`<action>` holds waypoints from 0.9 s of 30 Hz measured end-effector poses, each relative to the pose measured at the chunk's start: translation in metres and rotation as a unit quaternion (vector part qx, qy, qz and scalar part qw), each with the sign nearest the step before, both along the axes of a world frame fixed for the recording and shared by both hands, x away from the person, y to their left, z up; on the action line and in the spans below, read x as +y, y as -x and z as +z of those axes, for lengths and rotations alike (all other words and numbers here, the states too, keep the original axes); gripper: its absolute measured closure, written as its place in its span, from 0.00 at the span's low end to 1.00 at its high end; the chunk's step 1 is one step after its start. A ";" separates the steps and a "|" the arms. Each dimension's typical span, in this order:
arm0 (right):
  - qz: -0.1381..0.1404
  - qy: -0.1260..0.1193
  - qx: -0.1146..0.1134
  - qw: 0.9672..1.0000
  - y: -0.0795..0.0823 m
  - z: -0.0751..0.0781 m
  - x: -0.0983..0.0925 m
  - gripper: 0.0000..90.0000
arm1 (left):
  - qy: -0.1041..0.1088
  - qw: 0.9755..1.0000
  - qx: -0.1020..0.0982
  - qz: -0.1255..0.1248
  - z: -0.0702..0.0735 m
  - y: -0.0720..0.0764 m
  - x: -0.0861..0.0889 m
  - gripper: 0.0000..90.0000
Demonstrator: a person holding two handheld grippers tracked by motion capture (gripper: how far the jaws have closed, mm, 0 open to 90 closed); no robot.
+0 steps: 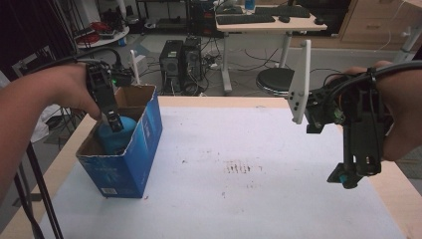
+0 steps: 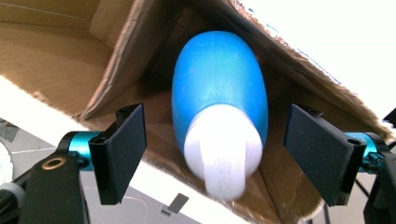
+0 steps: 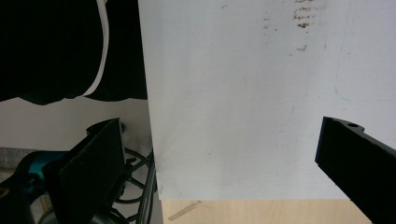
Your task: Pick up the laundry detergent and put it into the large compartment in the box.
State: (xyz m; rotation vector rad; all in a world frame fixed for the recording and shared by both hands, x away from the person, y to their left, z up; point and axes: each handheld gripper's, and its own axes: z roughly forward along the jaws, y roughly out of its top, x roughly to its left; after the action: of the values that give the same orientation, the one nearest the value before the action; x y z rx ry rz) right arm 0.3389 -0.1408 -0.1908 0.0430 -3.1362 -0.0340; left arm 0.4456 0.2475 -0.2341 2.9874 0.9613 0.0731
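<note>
Where the box (image 1: pixel 130 164) opens, the blue bottle (image 2: pixel 218 100) lies between the parted left fingers (image 2: pixel 122 149).

Black-bodied left gripper (image 1: pixel 115 122) and right gripper (image 1: pixel 348 180), teal collars behind flat black fingers (image 2: pixel 122 151), trailing black cables, white plate.

One bottle (image 2: pixel 218 98), one box (image 1: pixel 130 164).

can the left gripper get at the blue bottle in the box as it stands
Probably yes. The left gripper is open above the box, its pads either side of the blue bottle without touching. The box top is open and nothing lies between.
</note>
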 end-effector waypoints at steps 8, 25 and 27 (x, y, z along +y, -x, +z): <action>0.001 0.005 -0.003 1.000 0.001 0.003 0.003 0.01 | 0.011 1.000 -0.007 0.003 0.021 0.005 0.001 0.18; 0.006 0.004 0.000 1.000 0.000 0.003 0.005 0.01 | 0.010 0.998 -0.014 -0.068 0.050 0.022 -0.057 0.08; 0.007 0.001 0.000 1.000 0.000 0.003 0.005 0.01 | 0.008 0.996 -0.014 -0.084 0.051 0.024 -0.067 0.08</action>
State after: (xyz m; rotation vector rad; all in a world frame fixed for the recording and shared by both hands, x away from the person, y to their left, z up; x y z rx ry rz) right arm 0.3387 -0.1358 -0.1876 0.0640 -3.1358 -0.0303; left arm 0.4214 0.1801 -0.1827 3.0304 0.7006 0.1069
